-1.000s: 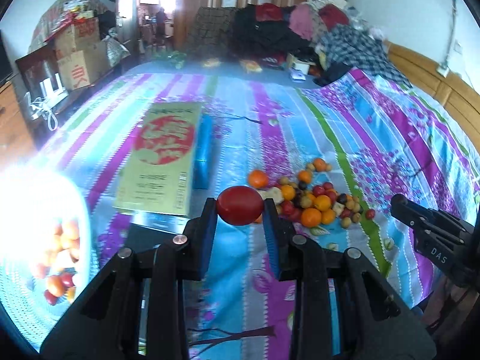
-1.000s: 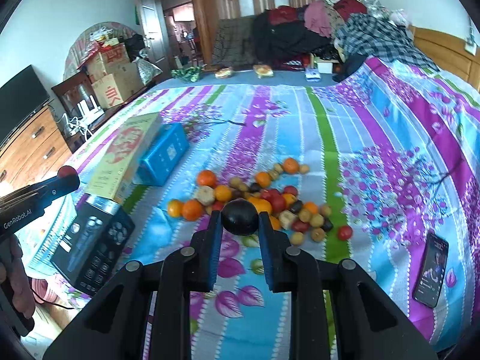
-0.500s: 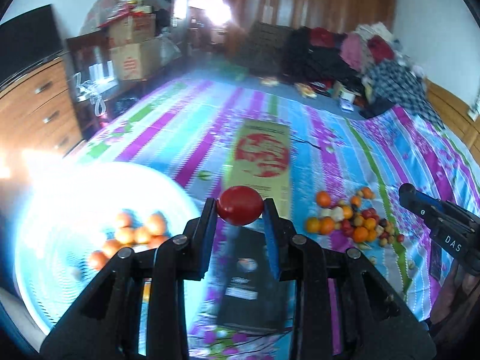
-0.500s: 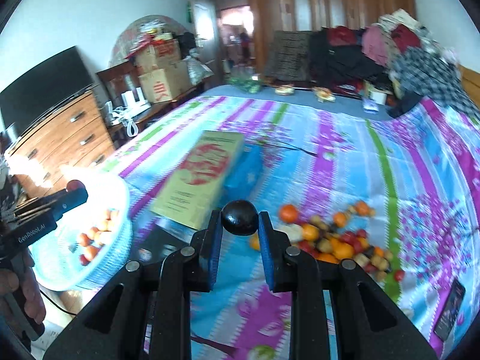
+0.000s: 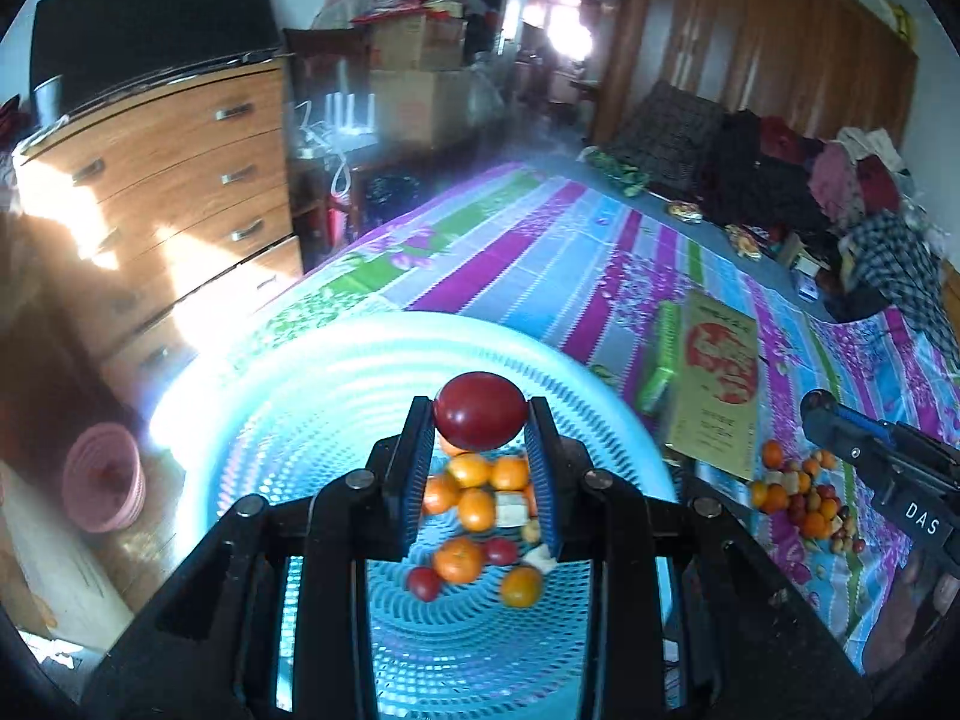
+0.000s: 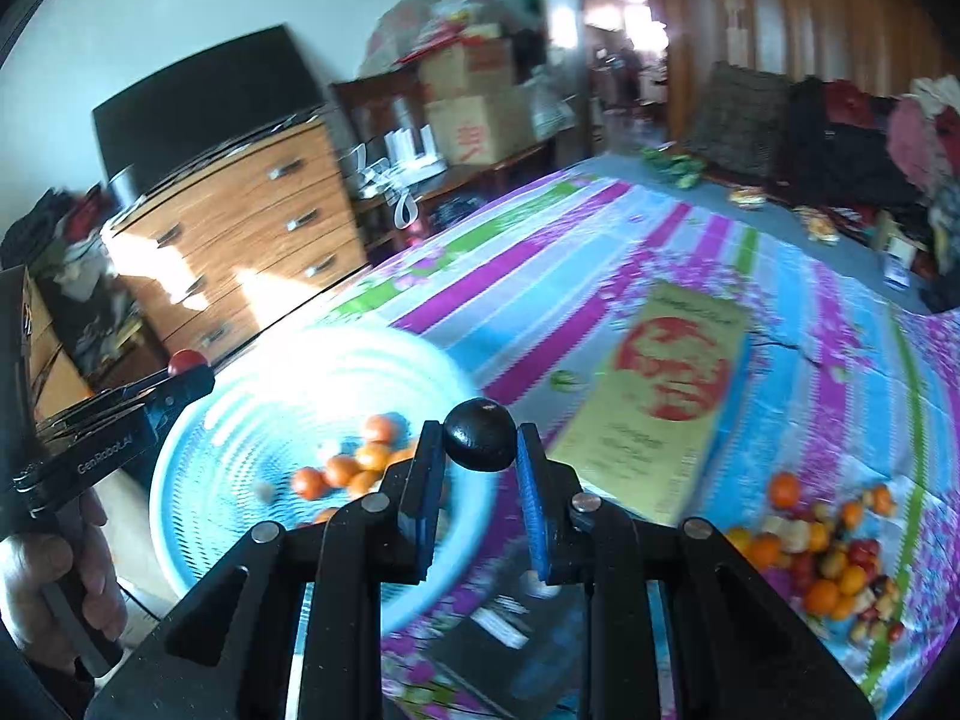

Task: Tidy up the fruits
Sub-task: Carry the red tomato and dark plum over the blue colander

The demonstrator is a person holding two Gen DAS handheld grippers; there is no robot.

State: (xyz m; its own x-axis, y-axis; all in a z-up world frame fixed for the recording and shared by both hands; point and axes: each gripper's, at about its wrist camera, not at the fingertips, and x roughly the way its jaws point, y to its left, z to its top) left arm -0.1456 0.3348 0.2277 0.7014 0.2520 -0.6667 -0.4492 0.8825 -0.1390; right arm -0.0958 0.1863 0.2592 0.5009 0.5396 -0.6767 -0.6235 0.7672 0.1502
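Note:
My left gripper (image 5: 480, 420) is shut on a round red fruit (image 5: 480, 409) and holds it above a light blue mesh basket (image 5: 336, 396) with several oranges and red fruits (image 5: 474, 510) inside. My right gripper (image 6: 480, 450) is shut on a small black fruit (image 6: 479, 433), just right of the basket (image 6: 240, 420). A pile of mixed small fruits (image 5: 804, 498) lies on the striped bedsheet to the right; it also shows in the right wrist view (image 6: 822, 552). The left gripper with its red fruit (image 6: 187, 361) shows at the left of the right wrist view.
A yellow box with a red print (image 5: 720, 384) and a dark box (image 6: 498, 630) lie on the bed between basket and pile. A wooden dresser (image 5: 168, 192) stands left, a pink bowl (image 5: 105, 480) on the floor. Clothes (image 5: 840, 180) are heaped at the far end.
Both grippers swung left from the fruit pile to the blue basket, each still holding its fruit. The left one is now over the basket's middle.

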